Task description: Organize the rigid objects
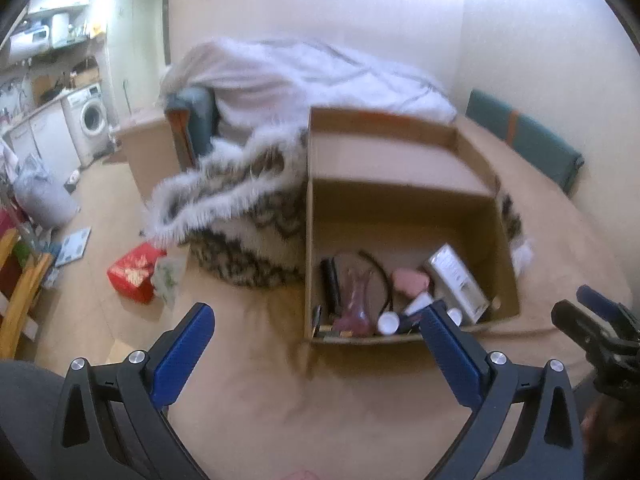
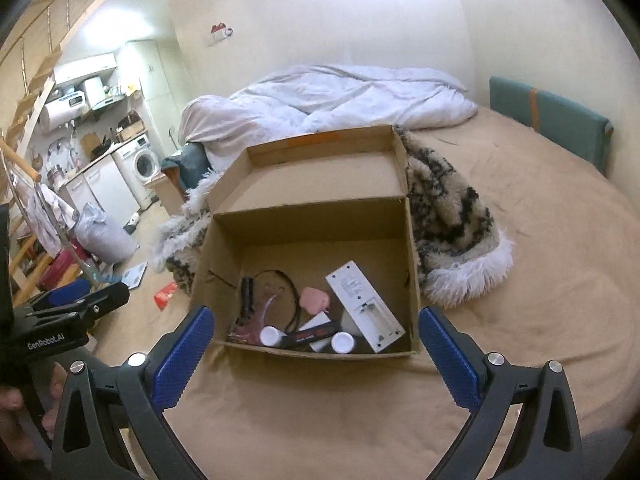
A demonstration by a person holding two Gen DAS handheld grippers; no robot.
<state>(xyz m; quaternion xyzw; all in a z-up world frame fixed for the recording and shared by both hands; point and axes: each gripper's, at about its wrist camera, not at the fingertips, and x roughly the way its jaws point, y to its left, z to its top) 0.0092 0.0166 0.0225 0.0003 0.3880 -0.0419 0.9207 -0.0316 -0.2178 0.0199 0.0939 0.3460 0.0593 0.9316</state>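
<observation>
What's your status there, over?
Left gripper open, empty. Right gripper open, empty. Cardboard box lid up, items inside. Nothing in the way.

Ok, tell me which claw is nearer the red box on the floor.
Left. The left claw hangs over the bed near the edge above the red box; the right claw is further in across the bed.

At your nine o'clock, the left gripper (image 2: 60,308) body reads "GenRobot.AI"; you'll find no other legible text
</observation>
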